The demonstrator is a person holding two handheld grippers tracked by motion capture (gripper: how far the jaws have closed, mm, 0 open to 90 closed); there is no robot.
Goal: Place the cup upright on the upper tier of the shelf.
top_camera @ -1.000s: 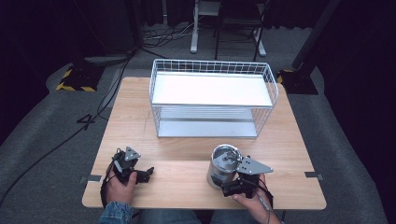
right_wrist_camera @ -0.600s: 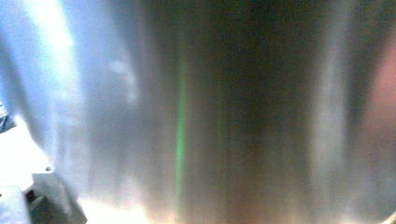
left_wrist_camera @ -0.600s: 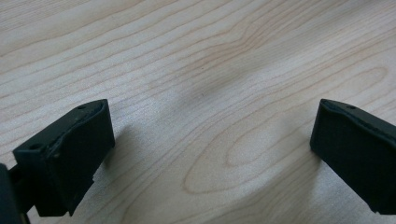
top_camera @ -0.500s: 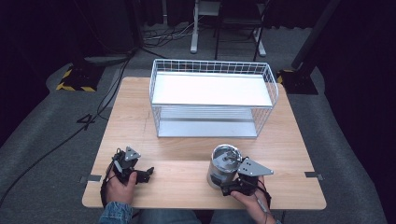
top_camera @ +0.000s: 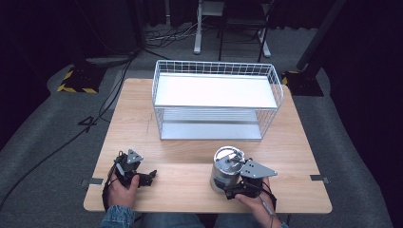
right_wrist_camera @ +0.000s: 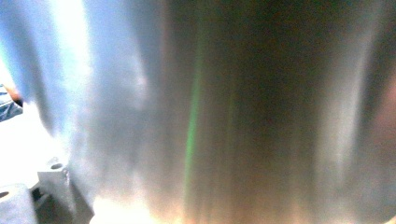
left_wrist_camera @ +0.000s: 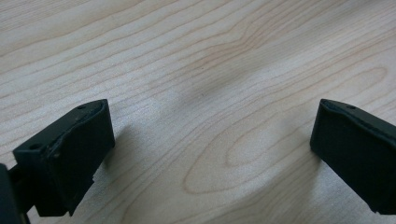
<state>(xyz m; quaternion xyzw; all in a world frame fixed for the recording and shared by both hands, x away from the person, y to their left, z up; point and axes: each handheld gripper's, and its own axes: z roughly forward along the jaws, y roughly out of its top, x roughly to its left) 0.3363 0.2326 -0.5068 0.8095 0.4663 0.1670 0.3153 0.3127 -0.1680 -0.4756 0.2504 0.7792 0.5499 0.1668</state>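
Right tongs (top_camera: pixel 227 186) have closed in against the canister (top_camera: pixel 226 167); grip cannot be confirmed. Left tongs (top_camera: pixel 151 175) gape wide, empty, on bench (top_camera: pixel 190 156).

The left black two-jaw hand-held tongs (top_camera: pixel 153 175) sit at the near left of the high view, a compact dark body topped by a small grey three-cornered plate. The hand (top_camera: pixel 119 189) behind them comes out of a blue denim sleeve (top_camera: pixel 117 218) at the near edge. In the left gripper view the two jaws are blocky, matt black pads with bevelled edges and small round screw recesses on their top faces, slightly scuffed along the rims. The right black two-jaw hand-held tongs (top_camera: pixel 224 187), at the near right, carry a larger grey three-cornered plate with small dark holes; a thin dark cable trails back over that hand (top_camera: pixel 256 203).
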